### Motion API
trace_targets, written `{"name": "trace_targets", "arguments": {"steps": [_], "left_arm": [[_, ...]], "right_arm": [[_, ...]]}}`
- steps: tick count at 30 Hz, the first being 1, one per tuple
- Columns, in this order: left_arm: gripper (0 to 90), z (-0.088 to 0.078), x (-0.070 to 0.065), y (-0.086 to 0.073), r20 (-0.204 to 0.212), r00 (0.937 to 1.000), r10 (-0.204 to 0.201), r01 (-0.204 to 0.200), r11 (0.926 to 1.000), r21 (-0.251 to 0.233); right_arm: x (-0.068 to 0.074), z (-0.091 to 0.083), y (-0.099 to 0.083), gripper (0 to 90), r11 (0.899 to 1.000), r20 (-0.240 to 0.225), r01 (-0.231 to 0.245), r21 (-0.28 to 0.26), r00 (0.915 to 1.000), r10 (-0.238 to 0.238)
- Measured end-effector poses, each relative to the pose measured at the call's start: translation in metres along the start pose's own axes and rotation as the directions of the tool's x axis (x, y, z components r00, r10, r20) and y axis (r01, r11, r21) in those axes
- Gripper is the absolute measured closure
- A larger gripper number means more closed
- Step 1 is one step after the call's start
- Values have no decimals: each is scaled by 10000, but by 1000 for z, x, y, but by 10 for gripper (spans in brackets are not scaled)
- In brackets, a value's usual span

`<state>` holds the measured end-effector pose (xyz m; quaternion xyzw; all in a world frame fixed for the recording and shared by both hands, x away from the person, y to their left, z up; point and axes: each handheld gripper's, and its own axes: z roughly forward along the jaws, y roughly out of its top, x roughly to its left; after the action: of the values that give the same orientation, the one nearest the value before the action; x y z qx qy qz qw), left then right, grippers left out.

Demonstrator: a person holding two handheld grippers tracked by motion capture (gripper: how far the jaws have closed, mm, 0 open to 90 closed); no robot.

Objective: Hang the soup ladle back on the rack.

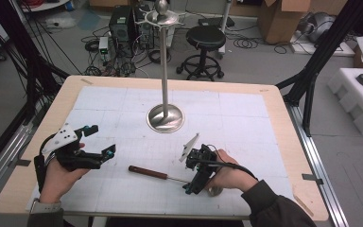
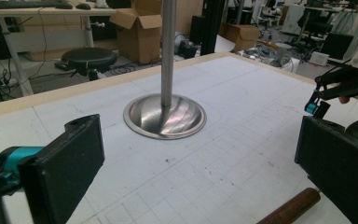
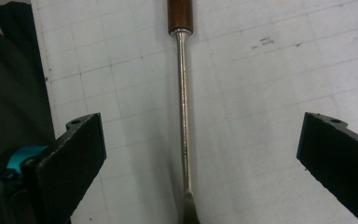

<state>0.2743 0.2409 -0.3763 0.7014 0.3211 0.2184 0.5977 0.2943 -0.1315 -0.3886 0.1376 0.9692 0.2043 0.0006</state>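
Now right gripper (image 3: 200, 163) wide over ladle (image 3: 183, 116)

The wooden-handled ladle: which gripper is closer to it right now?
Right. The right gripper hangs open straddling the ladle's metal shaft; the left gripper sits open, apart, off the handle end.

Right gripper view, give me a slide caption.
Open right gripper straddling the thin metal shaft of a brown wooden-handled ladle lying on the gridded white mat.

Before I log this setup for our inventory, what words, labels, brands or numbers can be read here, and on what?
None can be read. The ladle, stand, mat and both grippers show no lettering; the mat has only grid lines. Background boxes are too blurred to tell.
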Motion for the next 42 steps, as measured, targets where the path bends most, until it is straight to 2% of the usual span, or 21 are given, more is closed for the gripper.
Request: {"name": "trace_targets", "arguments": {"steps": [10, 13, 16, 18, 20, 23, 25, 30, 32, 34, 35, 42], "left_arm": [[19, -4, 0, 0, -73, 10000, -68, 67, 10000, -68], [19, -3, 0, 0, -46, 10000, -40, 39, 10000, -37], [19, -2, 0, 0, -13, 10000, -47, 47, 10000, -51], [19, -3, -1, 2, 68, 9999, -90, 91, 9999, -144], [19, -4, -2, 3, 65, 10000, -64, 66, 9998, -182], [19, -5, 0, 1, -4, 10000, -95, 95, 9999, -143], [19, -5, 1, 0, -26, 9999, -140, 140, 9999, -86], [19, -5, -1, 2, 77, 9999, -95, 96, 9998, -145], [19, -5, 0, 2, 50, 9999, -104, 105, 9999, -135], [19, -4, 0, 1, 30, 9999, -135, 136, 9999, -100], [19, -4, 1, 0, 31, 9999, -120, 120, 9999, -95], [19, -3, 1, 0, 73, 9998, -179, 179, 9998, -90]], "right_arm": [[2, 14, 8, 1, 9921, -51, 123, 1246, 9999, -118], [3, 18, 8, 38, 9863, -27, 240, 1632, 9997, -238], [4, 23, 9, 71, 9731, -227, 527, 2243, 9986, -488], [4, 26, 10, 169, 9687, -233, 512, 2430, 9986, -470], [4, 26, 12, 210, 9660, -37, 365, 2560, 9993, -368], [2, 27, 13, 312, 9618, -186, 277, 2723, 9996, -235], [3, 29, 13, 361, 9555, -374, 492, 2909, 9985, -400], [6, 28, 16, 534, 9491, 189, 460, 3117, 9983, -546], [6, 28, 17, 562, 9447, 370, 392, 3256, 9978, -542], [6, 29, 17, 579, 9452, 387, 381, 3241, 9978, -534], [7, 29, 17, 603, 9419, 421, 465, 3327, 9971, -641], [12, 28, 17, 822, 9369, 273, 741, 3417, 9957, -887]]}}
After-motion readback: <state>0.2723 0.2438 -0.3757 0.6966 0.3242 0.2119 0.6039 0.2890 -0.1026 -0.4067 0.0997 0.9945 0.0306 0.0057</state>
